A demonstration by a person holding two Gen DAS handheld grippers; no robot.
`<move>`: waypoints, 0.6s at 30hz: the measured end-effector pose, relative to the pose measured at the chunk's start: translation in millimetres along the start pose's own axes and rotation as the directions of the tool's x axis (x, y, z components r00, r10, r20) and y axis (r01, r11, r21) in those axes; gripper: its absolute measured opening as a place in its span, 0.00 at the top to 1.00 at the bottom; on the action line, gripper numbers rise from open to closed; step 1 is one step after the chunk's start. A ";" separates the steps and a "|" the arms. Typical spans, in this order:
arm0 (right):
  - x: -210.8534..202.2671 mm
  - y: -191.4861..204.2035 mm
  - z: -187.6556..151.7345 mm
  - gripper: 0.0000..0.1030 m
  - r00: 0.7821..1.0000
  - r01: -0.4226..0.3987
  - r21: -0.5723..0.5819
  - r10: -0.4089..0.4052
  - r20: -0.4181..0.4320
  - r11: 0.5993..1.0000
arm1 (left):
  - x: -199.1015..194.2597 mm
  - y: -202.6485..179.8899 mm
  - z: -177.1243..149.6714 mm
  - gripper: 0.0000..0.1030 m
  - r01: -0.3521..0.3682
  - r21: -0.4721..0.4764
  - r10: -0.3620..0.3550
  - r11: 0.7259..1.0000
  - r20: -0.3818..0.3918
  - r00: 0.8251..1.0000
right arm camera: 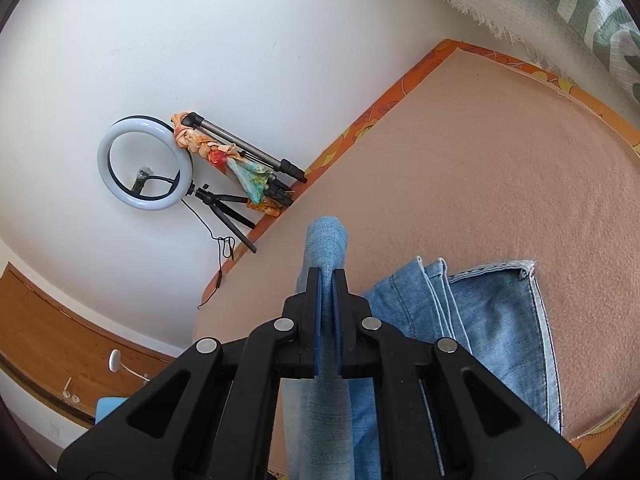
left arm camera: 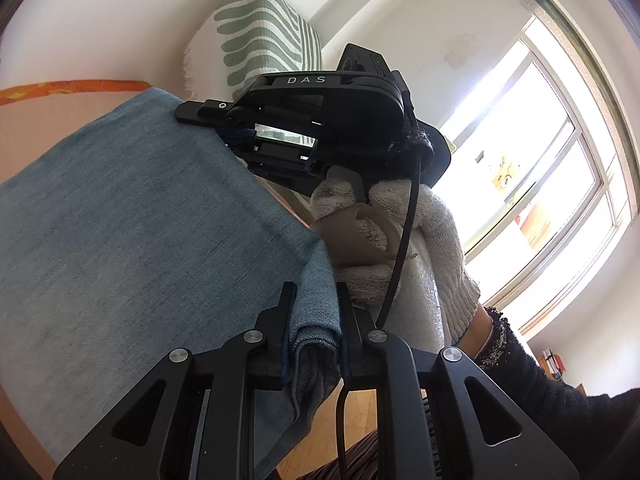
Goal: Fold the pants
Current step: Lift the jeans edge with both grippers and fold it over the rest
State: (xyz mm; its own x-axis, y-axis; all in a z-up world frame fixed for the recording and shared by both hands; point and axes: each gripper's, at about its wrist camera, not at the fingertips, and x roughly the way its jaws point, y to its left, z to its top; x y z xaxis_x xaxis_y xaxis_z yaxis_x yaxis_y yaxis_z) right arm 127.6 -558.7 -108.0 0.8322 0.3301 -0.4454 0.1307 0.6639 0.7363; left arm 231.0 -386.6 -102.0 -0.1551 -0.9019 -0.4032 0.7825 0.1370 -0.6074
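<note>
Fingers of the left gripper (left arm camera: 314, 300) are clamped on a folded edge of the pants (left arm camera: 132, 216), with blue denim bunched between the two black pads. Fingers of the right gripper (right arm camera: 329, 280) are likewise closed on a narrow fold of the same pants (right arm camera: 480, 332), the cloth rising past the tips as a rounded ridge.

In the left wrist view the denim hangs as a broad taut sheet. Its held upper edge runs from the left gripper up and away to the right gripper (left arm camera: 236, 134), which is seen side-on with cloth pinched in its jaws. A white-gloved right hand (left arm camera: 404, 236) grips that tool's handle (a black cable runs down across the glove).

In the right wrist view the rest of the pants lies on a peach-coloured bed cover (right arm camera: 500, 168). The long axis runs from the bottom of the frame upward, and a stitched hem (right arm camera: 496, 267) lies at the far end.

Also noted: a green-and-white patterned cushion (left arm camera: 264, 28) against the wall, an orange patterned border (right arm camera: 360, 132) along the cover's edge, a ring light (right arm camera: 145, 163) on a small tripod, a second tripod (right arm camera: 248, 152) with a colourful cloth tied to it, and a bright window (left arm camera: 540, 152).
</note>
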 end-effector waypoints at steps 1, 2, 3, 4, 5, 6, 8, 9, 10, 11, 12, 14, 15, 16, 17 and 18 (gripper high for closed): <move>-0.3 -6.1 -0.6 0.95 1.000 0.005 0.005 -0.005 -0.002 1.000 | 1.2 2.8 -0.7 0.85 0.001 -0.004 -0.001 1.000 -0.007 1.000; -1.5 -12.2 -1.2 0.95 1.000 0.015 0.009 -0.015 -0.004 1.000 | 5.6 4.2 -1.7 0.85 0.002 -0.006 -0.002 1.000 -0.015 1.000; -2.3 -17.2 -1.6 0.95 1.000 0.022 0.012 -0.022 -0.006 1.000 | 9.9 4.7 -2.1 0.85 0.003 -0.005 -0.003 1.000 -0.020 1.000; -2.8 -21.4 -2.2 0.95 1.000 0.026 0.016 -0.026 -0.007 1.000 | 14.7 5.2 -2.1 0.85 0.004 -0.005 -0.004 1.000 -0.026 1.000; -3.4 -26.1 -2.7 0.95 0.999 0.034 0.023 -0.034 -0.009 0.999 | 18.3 5.2 -2.5 0.85 0.006 -0.005 -0.006 1.000 -0.031 1.000; -3.9 -30.2 -3.0 0.95 0.999 0.042 0.028 -0.042 -0.011 0.999 | 24.4 6.0 -1.6 0.85 0.008 -0.007 -0.008 1.000 -0.035 0.999; -4.8 -37.9 -2.7 0.95 0.999 0.052 0.036 -0.052 -0.014 0.998 | 30.3 8.5 -4.0 0.85 0.008 -0.008 -0.008 1.000 -0.045 0.999; -4.6 -41.0 -2.2 0.95 0.998 0.056 0.035 -0.056 -0.016 0.998 | 34.3 10.0 -3.6 0.85 0.007 -0.012 -0.007 1.000 -0.049 0.999; -4.3 -44.3 -1.4 0.95 0.998 0.065 0.037 -0.064 -0.018 0.997 | 38.5 9.7 -2.1 0.85 0.006 -0.015 -0.006 1.000 -0.052 0.999; -4.1 -47.7 -0.7 0.95 0.997 0.071 0.041 -0.070 -0.019 0.997 | 42.5 10.9 -1.4 0.86 0.004 -0.016 -0.005 1.000 -0.057 0.998; -4.3 -50.9 0.2 0.95 0.997 0.077 0.044 -0.076 -0.020 0.996 | 47.6 10.8 -1.9 0.86 0.004 -0.015 -0.005 1.000 -0.060 0.998; -4.6 -56.5 1.9 0.95 0.996 0.089 0.044 -0.088 -0.022 0.995 | 53.6 10.0 -2.7 0.86 0.000 -0.012 -0.001 1.000 -0.073 0.997; -4.2 -59.0 1.9 0.95 0.995 0.097 0.045 -0.096 -0.024 0.994 | 58.2 10.9 -2.3 0.87 -0.003 -0.013 0.002 1.000 -0.081 0.997; -2.7 -62.6 1.3 0.95 0.994 0.108 0.046 -0.107 -0.027 0.993 | 62.6 11.6 -2.6 0.87 -0.006 -0.019 0.004 1.000 -0.094 0.996; -0.7 -66.6 0.1 0.95 0.992 0.122 0.048 -0.120 -0.034 0.991 | 66.2 13.0 -3.2 0.87 -0.009 -0.027 0.006 1.000 -0.106 0.994; 0.8 -70.8 -1.5 0.95 0.991 0.132 0.048 -0.130 -0.041 0.990 | 68.5 14.0 -4.1 0.87 -0.013 -0.030 0.010 0.999 -0.115 0.993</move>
State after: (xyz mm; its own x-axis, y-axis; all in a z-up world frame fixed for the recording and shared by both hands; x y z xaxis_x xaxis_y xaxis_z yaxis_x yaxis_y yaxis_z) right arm 118.2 -604.4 -161.2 0.7851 0.2681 -0.5583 0.2654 0.6688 0.6944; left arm 228.8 -444.8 -140.9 -0.2157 -0.8474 -0.4852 0.7659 0.1614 -0.6224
